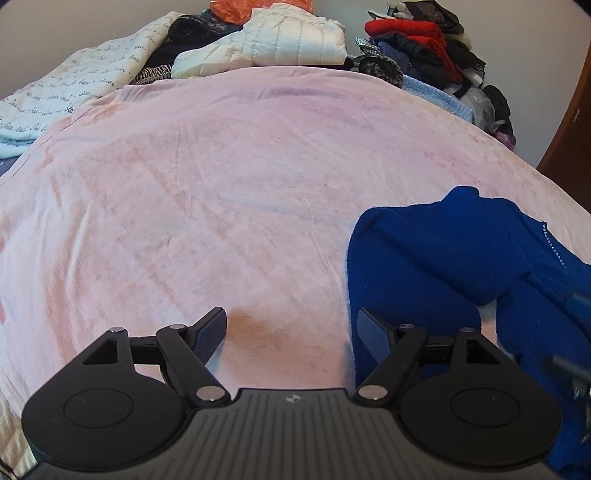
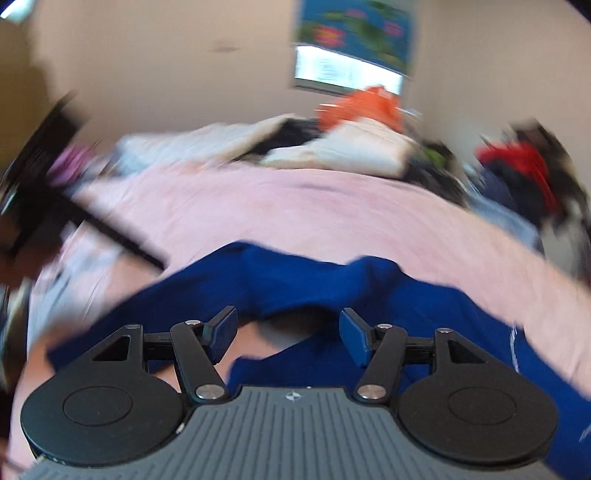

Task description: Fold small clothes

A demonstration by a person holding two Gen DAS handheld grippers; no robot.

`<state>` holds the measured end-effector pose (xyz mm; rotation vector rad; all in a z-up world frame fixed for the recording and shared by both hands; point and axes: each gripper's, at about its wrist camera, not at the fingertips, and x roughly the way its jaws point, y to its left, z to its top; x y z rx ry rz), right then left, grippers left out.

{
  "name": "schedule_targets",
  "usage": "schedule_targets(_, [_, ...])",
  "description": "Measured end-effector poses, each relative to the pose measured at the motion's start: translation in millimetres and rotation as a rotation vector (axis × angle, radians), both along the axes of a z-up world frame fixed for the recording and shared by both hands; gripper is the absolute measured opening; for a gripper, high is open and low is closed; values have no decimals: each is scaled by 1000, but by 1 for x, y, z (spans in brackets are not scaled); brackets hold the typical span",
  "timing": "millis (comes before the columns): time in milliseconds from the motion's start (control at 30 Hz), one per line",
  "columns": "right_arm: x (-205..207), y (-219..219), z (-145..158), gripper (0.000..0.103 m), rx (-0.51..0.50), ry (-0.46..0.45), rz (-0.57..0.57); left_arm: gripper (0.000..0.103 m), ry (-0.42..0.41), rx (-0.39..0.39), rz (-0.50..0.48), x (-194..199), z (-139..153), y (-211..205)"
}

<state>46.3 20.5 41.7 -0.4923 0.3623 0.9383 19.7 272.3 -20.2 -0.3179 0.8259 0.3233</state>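
Pink bedding (image 1: pixel 221 184) covers the bed in front of me, and it is mostly bare and flat through the middle. Far back, by the wall, I see piles of other clothes: a white puffy jacket (image 1: pixel 280 40), something orange (image 1: pixel 240 9) behind it, and a heap with a red top (image 1: pixel 406 31) on the right. A white blanket with writing (image 1: pixel 66 85) lies along the left edge of the bed.

From my left wrist camera, the blue garment (image 1: pixel 443 266) lies low on the right side of the bed, close to me. It is rumpled, with a folded lump on top. A thin line of white stitches runs along its right side. Its left edge sits just beside the right finger of my left tool (image 1: pixel 291 338). That tool stands wide open over bare pink bedding and holds nothing.

My right wrist camera is badly blurred. There the blue garment (image 2: pixel 314 280) stretches across the picture from low left to low right, so I think its long side runs across my view, but I cannot be sure. My right tool (image 2: pixel 288 334) hangs open above it with nothing between its fingers. A small patch of pink shows through a gap in the cloth just past the tips.

Lots of free room lies to the left of and beyond the garment. On the right, a brown wooden door (image 1: pixel 569 147) stands near the bed's edge.
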Motion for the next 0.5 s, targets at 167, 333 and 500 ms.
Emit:
schedule_targets(167, [-43, 17, -18, 64, -221, -163, 291, 78, -4, 26, -8, -3, 3, -5])
schedule_targets(333, [-73, 35, -39, 64, -308, -313, 414, 78, -3, 23, 34, -4, 5, 1])
schedule_targets(500, [-82, 72, -49, 64, -228, -372, 433, 78, -27, 15, 110, -10, 15, 16])
